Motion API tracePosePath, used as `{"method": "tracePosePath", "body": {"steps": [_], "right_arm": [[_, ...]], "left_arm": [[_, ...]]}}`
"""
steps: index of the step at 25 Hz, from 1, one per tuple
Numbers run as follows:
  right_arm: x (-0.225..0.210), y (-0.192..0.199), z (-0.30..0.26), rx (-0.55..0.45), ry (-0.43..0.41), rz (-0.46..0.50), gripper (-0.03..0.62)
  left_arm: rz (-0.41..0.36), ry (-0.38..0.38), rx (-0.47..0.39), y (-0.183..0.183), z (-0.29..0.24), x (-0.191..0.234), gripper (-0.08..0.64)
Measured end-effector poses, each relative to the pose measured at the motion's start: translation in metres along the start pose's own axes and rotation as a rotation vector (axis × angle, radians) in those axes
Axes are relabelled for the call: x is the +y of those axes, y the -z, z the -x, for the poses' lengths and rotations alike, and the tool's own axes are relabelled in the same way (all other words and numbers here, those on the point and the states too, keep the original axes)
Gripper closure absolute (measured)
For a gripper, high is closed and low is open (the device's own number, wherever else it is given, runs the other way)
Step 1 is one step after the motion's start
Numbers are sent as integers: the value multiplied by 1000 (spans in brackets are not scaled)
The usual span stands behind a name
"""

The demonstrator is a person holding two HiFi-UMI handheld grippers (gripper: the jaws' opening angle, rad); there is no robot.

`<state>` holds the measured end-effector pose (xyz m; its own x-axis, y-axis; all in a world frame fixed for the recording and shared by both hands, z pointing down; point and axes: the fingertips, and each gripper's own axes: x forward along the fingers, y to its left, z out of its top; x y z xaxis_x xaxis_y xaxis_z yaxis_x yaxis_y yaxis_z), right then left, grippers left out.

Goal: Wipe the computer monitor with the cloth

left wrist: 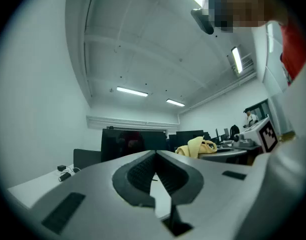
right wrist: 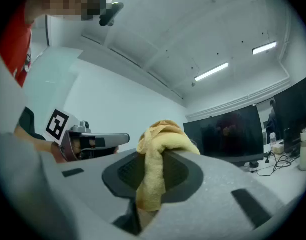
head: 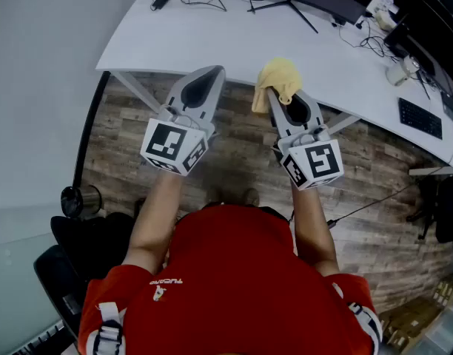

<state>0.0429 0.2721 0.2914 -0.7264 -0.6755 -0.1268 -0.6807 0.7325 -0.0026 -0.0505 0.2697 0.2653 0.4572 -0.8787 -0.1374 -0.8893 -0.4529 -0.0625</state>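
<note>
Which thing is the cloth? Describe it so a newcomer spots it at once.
Find the long white desk; two grey grippers hang before its near edge. The cloth is bunched in the jaws of the right gripper, the only soft yellow thing there; the left gripper is shut and empty.

Bright ceiling strip lights (left wrist: 132,91); sharp frames, fisheye-warped, dark-vignetted edges.

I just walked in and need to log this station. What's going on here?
A person in a red shirt holds a gripper in each hand, both raised in front of a white desk. The right gripper is shut on a yellow cloth. The left gripper is shut with nothing in it. The monitor stands ahead on the desk. The cloth is clear of it, so wiping has not yet begun.
</note>
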Motion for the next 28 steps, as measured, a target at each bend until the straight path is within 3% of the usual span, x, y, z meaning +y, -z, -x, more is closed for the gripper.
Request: {"method": "tracePosePath", "body": {"steps": [14,28], "right_arm": [[-8,-3,6,-22,-23,-26,520],[-62,-3,21,-31,-61,-7,520]], "left_arm": [[0,-24,9,3,-5,-8,551],[4,-42,39,25,-50,-42,551]]}}
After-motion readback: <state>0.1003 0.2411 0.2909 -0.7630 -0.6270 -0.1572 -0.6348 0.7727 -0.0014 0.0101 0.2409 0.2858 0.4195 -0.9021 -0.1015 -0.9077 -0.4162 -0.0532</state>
